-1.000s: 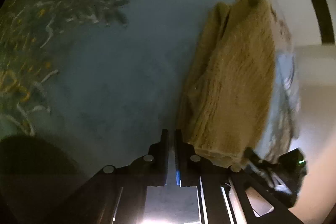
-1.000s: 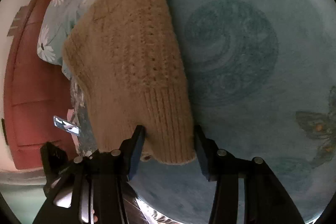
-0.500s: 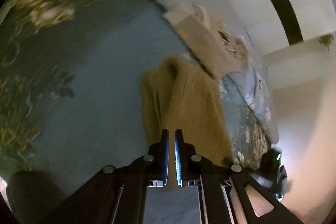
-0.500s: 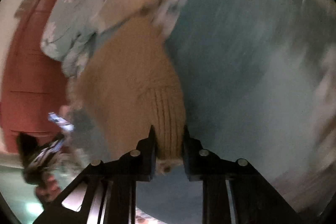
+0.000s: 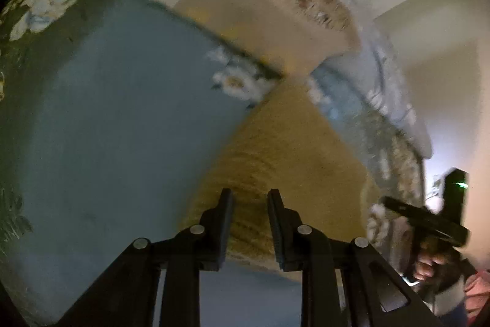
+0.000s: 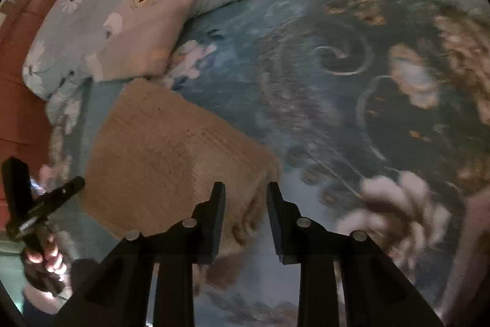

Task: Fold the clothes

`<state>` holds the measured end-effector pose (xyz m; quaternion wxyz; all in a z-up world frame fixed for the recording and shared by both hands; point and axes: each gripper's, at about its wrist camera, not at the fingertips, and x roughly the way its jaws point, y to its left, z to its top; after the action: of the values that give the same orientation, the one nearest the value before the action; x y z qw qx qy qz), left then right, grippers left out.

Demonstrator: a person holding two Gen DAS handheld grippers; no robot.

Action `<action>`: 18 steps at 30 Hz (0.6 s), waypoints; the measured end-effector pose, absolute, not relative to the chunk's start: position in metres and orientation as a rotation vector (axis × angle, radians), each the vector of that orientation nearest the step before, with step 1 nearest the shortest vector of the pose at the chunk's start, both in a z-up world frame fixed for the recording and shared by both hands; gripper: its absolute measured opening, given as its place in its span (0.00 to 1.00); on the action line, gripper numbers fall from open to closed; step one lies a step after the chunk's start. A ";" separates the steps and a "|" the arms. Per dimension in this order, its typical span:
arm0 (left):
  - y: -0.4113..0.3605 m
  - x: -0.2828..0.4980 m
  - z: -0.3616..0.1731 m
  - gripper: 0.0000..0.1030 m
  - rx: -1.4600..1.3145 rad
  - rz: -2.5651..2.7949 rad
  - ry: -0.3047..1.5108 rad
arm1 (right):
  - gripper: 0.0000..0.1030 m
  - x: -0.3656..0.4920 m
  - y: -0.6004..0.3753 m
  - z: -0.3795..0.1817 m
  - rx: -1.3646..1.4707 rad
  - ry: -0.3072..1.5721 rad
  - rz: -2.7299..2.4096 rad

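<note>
The folded tan knitted sweater (image 6: 159, 152) lies on the bed's blue floral bedspread (image 6: 321, 75), near a pale printed pillow (image 6: 147, 11). Left gripper (image 5: 248, 206) and right gripper (image 6: 245, 201): jaws open, holding nothing. White wall (image 5: 438, 57) beyond.

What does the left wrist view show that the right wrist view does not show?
Only the left wrist view shows the pale wall with a dark strip, and the right tongs in a hand. Only the right wrist view shows the reddish-brown panel, the swirl pattern on the bedspread, and the left tongs in a hand. Both show the folded tan sweater, the pale pillow and open tongs.
</note>
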<state>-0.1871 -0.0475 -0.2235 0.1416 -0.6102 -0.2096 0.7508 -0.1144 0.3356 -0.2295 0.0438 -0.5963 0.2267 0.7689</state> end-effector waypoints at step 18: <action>-0.047 -0.191 -0.237 0.59 -1.782 2.036 -0.490 | 0.53 -0.030 0.293 -0.256 -1.697 1.057 2.392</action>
<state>-0.1914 -0.0473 -0.2371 0.1947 -0.6356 -0.1747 0.7263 -0.0302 0.2932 -0.2560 0.0120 -0.5443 0.3390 0.7673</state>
